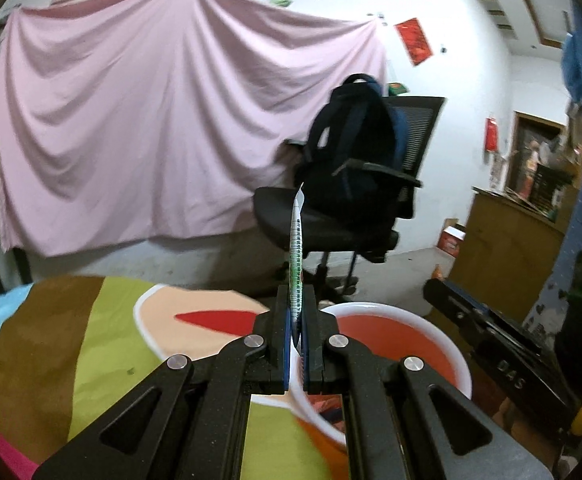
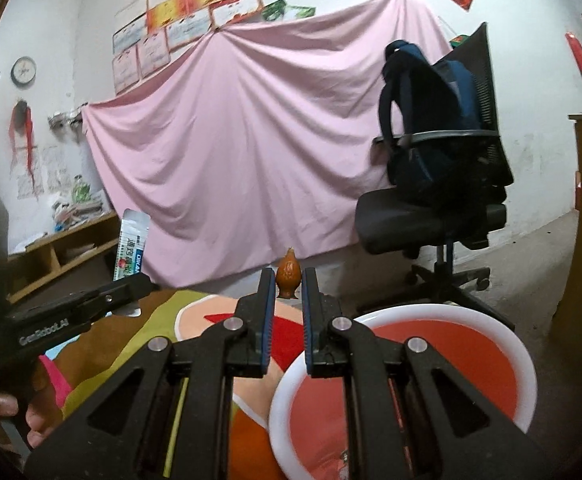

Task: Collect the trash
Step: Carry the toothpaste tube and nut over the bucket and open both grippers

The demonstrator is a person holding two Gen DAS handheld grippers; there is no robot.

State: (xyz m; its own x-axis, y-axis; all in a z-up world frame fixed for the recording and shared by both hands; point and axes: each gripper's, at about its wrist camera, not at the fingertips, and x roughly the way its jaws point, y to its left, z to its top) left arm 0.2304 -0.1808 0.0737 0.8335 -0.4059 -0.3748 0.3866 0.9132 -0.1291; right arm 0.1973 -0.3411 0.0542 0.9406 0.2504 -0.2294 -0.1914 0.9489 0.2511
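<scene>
My left gripper (image 1: 297, 300) is shut on a flat white and green wrapper (image 1: 297, 256), held upright above the near rim of a red bin with a white rim (image 1: 457, 354). In the right wrist view the left gripper (image 2: 133, 280) shows at the left with the wrapper (image 2: 131, 244) sticking up from it. My right gripper (image 2: 285, 280) is shut on a small orange-brown piece of trash (image 2: 288, 278), above the colourful cloth (image 2: 151, 324) and left of the bin (image 2: 507, 340). The right gripper's body (image 1: 491, 344) shows at the right in the left wrist view.
A black office chair (image 2: 431, 220) with a dark blue backpack (image 2: 423, 120) stands behind the bin. A pink sheet (image 2: 251, 140) hangs on the wall. A wooden cabinet (image 1: 503, 248) is at the right, a low shelf (image 2: 59, 252) at the left.
</scene>
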